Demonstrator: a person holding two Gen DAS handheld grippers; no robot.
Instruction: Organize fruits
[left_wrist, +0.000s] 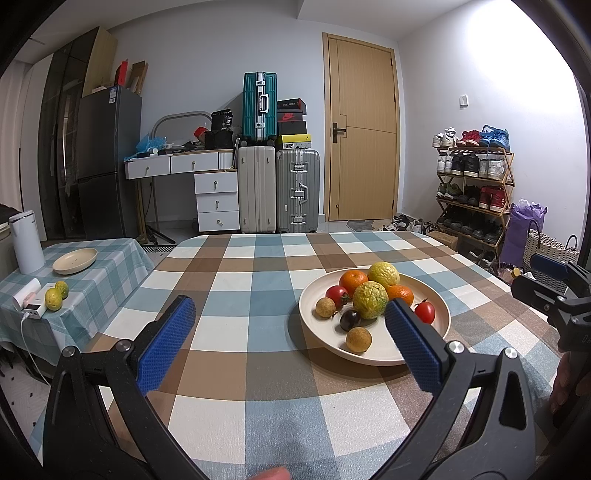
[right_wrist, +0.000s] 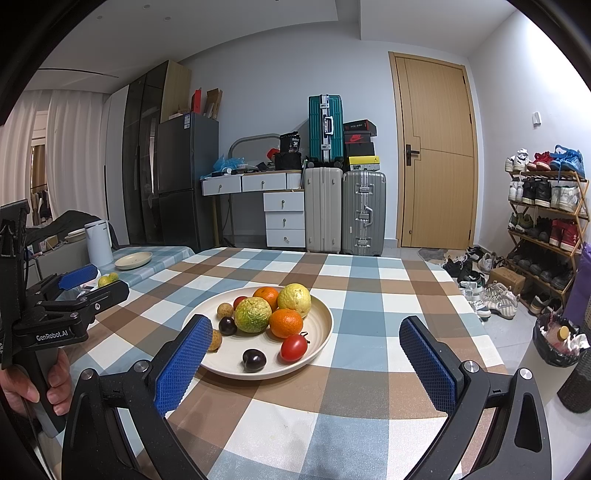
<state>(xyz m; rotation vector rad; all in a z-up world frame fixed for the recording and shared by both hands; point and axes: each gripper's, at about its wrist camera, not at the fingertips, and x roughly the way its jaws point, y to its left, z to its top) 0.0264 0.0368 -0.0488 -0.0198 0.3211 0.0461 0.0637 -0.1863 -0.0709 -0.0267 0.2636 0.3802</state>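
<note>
A cream plate on the checked table holds several fruits: two yellow-green citrus, two oranges, cherry tomatoes, dark plums and small brown longans. My left gripper is open and empty, low over the table just left of the plate. My right gripper is open and empty, in front of the plate's right side. A second, empty cream plate sits on a side table, with two yellow-green fruits near it.
The side table at the left also carries a white kettle, a power bank and a cable. Suitcases, a drawer desk, a fridge, a door and a shoe rack stand behind. A bin is on the floor at the right.
</note>
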